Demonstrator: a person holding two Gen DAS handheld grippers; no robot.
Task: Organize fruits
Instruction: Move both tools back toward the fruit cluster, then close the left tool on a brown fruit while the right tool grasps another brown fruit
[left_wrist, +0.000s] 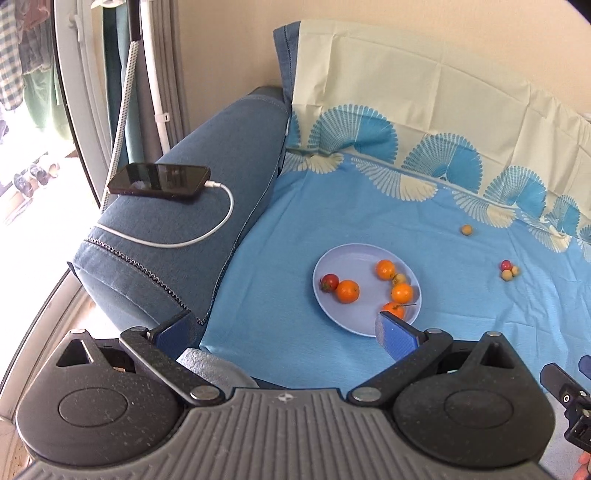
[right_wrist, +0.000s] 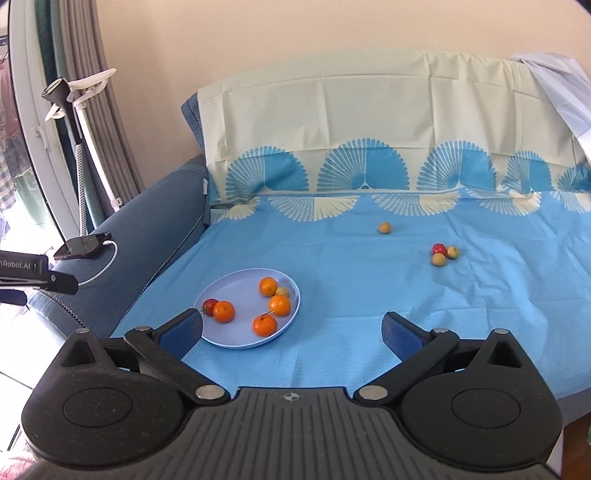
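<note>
The right gripper (right_wrist: 291, 328) hung released and empty above the sheet (right_wrist: 332, 295), as did the left gripper (left_wrist: 284, 332). The next pick was likely the loose cluster, a red fruit (right_wrist: 438, 248) touching two pale ones (right_wrist: 438, 260), ahead and to the right of the right gripper, with a lone pale fruit (right_wrist: 384, 227) beyond. Taking one without scattering its neighbours called for a narrow, straight-down approach. The plate (right_wrist: 229, 339), just ahead-left of the right gripper, held four oranges (right_wrist: 264, 325), one red fruit and one pale one.
</note>
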